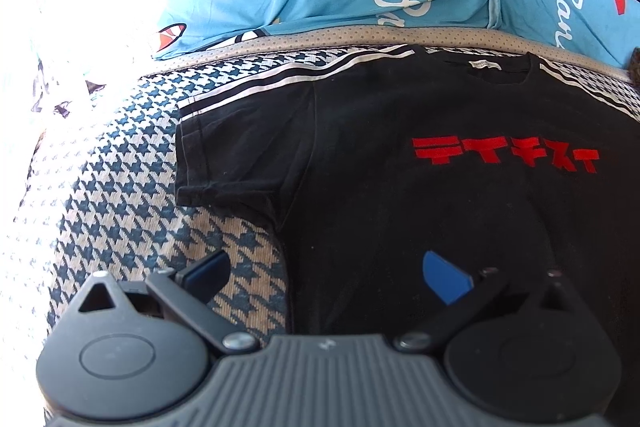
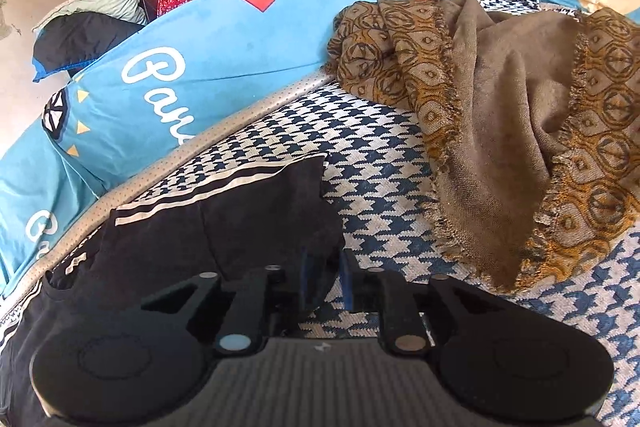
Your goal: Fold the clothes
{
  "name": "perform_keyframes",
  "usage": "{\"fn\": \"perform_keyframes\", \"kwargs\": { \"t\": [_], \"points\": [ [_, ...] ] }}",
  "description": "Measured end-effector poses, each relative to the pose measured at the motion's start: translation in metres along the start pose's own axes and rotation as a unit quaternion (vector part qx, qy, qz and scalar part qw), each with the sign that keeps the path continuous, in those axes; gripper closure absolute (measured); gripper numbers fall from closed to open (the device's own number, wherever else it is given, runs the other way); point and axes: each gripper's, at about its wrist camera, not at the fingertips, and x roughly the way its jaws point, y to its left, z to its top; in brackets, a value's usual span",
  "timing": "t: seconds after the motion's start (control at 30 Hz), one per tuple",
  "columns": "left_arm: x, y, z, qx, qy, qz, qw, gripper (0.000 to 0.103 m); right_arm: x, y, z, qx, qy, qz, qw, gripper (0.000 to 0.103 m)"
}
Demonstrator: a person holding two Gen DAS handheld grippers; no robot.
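One black T-shirt [image 1: 420,195] lying frame centre; left gripper [image 1: 326,277] hovering wide apart over hem; right gripper [image 2: 325,281] seemingly pinching sleeve edge.

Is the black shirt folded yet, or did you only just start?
Only just started. The black T-shirt already lies spread flat on the checked cover, nothing folded over. The right gripper has one sleeve between its fingers; the left gripper is open above the shirt's side. All the folds are left.
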Motion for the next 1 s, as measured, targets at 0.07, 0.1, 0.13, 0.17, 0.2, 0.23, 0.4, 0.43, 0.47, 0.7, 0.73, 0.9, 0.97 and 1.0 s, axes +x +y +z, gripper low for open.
{"fn": "perform_keyframes", "kwargs": {
  "t": [0.07, 0.1, 0.13, 0.17, 0.2, 0.23, 0.4, 0.43, 0.47, 0.7, 0.73, 0.9, 0.97, 1.0],
  "points": [
    [-0.004, 0.002, -0.009, -0.007, 0.004, -0.013, 0.9999, 0.0, -0.007, 0.002, -0.003, -0.013, 0.005, -0.007, 1.0, 0.076],
    [-0.005, 0.003, -0.014, -0.009, 0.006, -0.02, 0.9997, 0.0, -0.01, 0.002, -0.005, -0.02, 0.013, -0.006, 1.0, 0.076],
    [-0.008, 0.002, -0.018, -0.009, 0.006, -0.024, 0.9996, 0.0, -0.013, 0.002, -0.006, -0.025, 0.018, -0.004, 1.0, 0.076],
    [-0.01, 0.001, -0.023, -0.007, 0.005, -0.027, 0.9996, 0.0, -0.017, 0.001, -0.008, -0.027, 0.023, 0.0, 0.999, 0.076],
    [-0.013, -0.001, -0.028, -0.004, 0.002, -0.029, 0.9996, 0.0, -0.021, 0.001, -0.01, -0.029, 0.027, 0.003, 0.999, 0.076],
    [-0.016, -0.003, -0.032, 0.001, -0.001, -0.028, 0.9996, 0.0, -0.026, 0.0, -0.012, -0.029, 0.031, 0.007, 0.999, 0.076],
    [-0.029, -0.008, -0.051, 0.019, -0.02, -0.033, 0.9991, 0.0, -0.047, -0.003, -0.023, -0.036, 0.051, 0.017, 0.998, 0.073],
    [-0.031, -0.008, -0.055, 0.021, -0.022, -0.033, 0.999, 0.0, -0.05, -0.004, -0.026, -0.039, 0.056, 0.017, 0.998, 0.07],
    [-0.033, -0.009, -0.059, 0.023, -0.024, -0.033, 0.9989, 0.0, -0.054, -0.004, -0.029, -0.044, 0.061, 0.018, 0.997, 0.069],
    [-0.047, -0.006, -0.083, 0.019, -0.036, -0.039, 0.9984, 0.0, -0.083, -0.011, -0.053, -0.069, 0.089, 0.03, 0.993, 0.068],
    [-0.05, -0.005, -0.086, 0.017, -0.037, -0.041, 0.9983, 0.0, -0.087, -0.012, -0.056, -0.073, 0.092, 0.033, 0.993, 0.068],
    [-0.065, 0.001, -0.101, 0.005, -0.049, -0.05, 0.9976, 0.0, -0.103, -0.017, -0.075, -0.09, 0.11, 0.045, 0.989, 0.068],
    [-0.072, 0.002, -0.108, 0.004, -0.055, -0.055, 0.9969, 0.0, -0.108, -0.018, -0.082, -0.095, 0.115, 0.055, 0.987, 0.068],
    [-0.075, 0.002, -0.111, 0.005, -0.058, -0.057, 0.9967, 0.0, -0.11, -0.017, -0.085, -0.099, 0.116, 0.059, 0.986, 0.068]
  ]
}}
